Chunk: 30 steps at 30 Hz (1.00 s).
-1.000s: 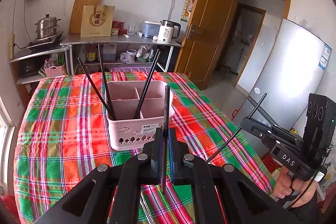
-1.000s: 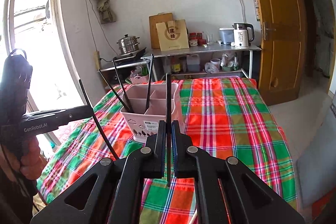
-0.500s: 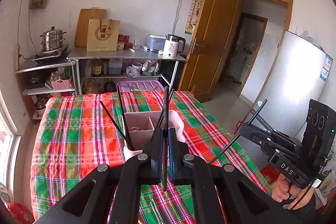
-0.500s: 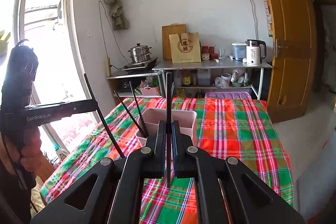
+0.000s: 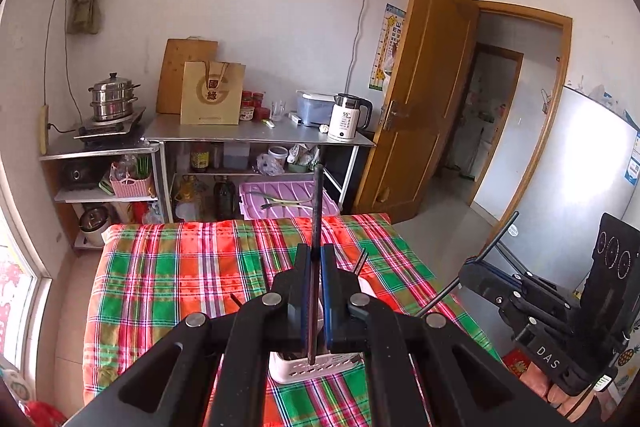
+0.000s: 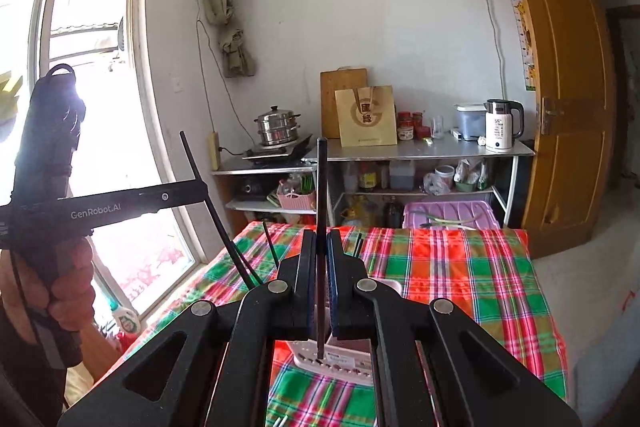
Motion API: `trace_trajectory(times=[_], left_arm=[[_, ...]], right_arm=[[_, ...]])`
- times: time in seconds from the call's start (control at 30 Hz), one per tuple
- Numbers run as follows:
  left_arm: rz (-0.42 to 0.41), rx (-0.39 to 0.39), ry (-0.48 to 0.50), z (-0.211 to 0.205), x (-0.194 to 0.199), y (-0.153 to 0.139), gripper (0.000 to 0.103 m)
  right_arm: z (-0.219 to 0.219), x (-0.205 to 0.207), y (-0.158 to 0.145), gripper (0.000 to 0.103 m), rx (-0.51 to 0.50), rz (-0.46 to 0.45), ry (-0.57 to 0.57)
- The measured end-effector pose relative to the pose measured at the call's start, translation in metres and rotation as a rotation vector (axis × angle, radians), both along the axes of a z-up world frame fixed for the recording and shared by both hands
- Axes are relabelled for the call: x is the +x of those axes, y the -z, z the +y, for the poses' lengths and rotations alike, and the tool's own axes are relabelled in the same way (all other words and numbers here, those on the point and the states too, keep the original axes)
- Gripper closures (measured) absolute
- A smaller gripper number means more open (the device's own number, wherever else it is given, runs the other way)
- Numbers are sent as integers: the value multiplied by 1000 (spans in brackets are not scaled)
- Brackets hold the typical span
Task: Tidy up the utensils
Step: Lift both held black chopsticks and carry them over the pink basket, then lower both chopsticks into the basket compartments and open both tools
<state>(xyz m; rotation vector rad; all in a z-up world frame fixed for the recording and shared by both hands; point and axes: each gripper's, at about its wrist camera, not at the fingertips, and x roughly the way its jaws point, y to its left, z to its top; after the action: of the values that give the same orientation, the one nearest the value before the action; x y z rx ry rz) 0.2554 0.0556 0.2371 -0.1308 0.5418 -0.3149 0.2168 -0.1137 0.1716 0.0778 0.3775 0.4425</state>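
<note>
Each clenched gripper, left point(image 5: 316, 287) and right point(image 6: 321, 283), grasps one thin, stiff, light, slippery black chopstick point(image 5: 317, 211) mid-shaft above the pink plastic basket point(image 5: 308, 371).

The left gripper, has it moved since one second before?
Yes. The left gripper has risen: the pink basket sits far lower in its view, mostly hidden.

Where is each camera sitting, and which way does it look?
Left wrist view: sits on the left tool, which is shut on a black chopstick; looks across the plaid table toward the shelves and door; the right tool and hand show.
Right wrist view: sits on the right tool, shut on another chopstick; looks toward the window; the left tool and hand show.
Both share the pink utensil basket, kettle and steamer pot.
</note>
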Motion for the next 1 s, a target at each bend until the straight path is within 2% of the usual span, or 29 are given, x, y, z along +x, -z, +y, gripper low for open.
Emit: trace_trajectory(times=[0.17,0.43,0.7,1.0], left_arm=[[20,-4,0,1,22,13,99],[82,6,5,0,50,54,99],[128,19,13,-1,65,81,99],[187,67,15,-7,75,110,99]], right_arm=[[9,18,6,98,12,12,-2],[17,42,35,98,11,71,-5],[19,53,60,98,-2,127,-5],[23,58,83,98,-21,181,-10]])
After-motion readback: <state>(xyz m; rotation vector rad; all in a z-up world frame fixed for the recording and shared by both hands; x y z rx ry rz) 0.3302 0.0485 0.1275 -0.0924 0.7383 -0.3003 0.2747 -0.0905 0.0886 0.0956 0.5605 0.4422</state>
